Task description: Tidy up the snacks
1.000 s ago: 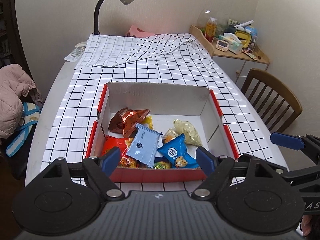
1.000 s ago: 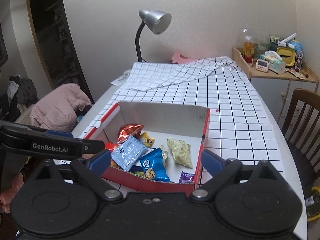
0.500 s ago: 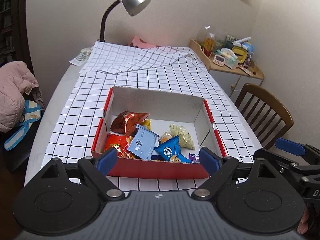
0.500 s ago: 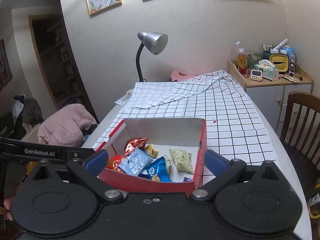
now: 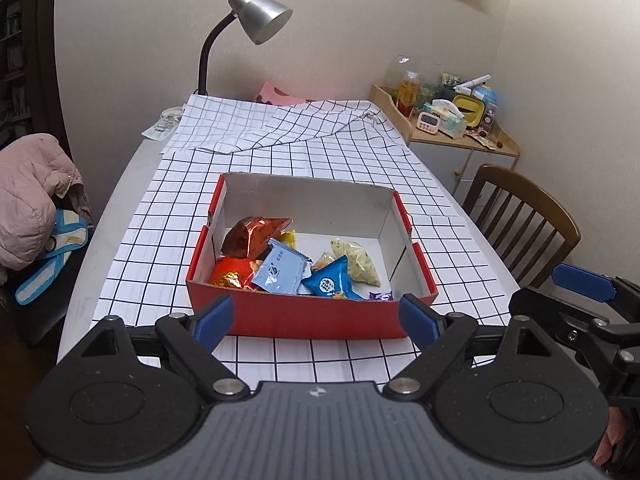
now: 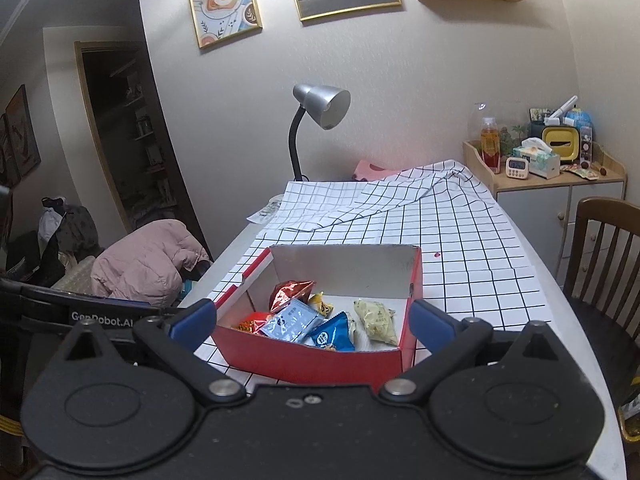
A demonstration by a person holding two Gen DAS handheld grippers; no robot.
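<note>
We hold the left gripper (image 5: 312,317) and right gripper (image 6: 311,317) spread wide and empty before the red box (image 5: 312,322) at the table's near edge. Its snack packets (image 5: 280,271) look light, crinkly, slippery; we'd pinch a sealed edge.

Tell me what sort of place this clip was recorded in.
Most likely a home dining area: a table under a checked tablecloth with a wooden chair beside it, framed pictures on the wall, and a cluttered side cabinet.
</note>
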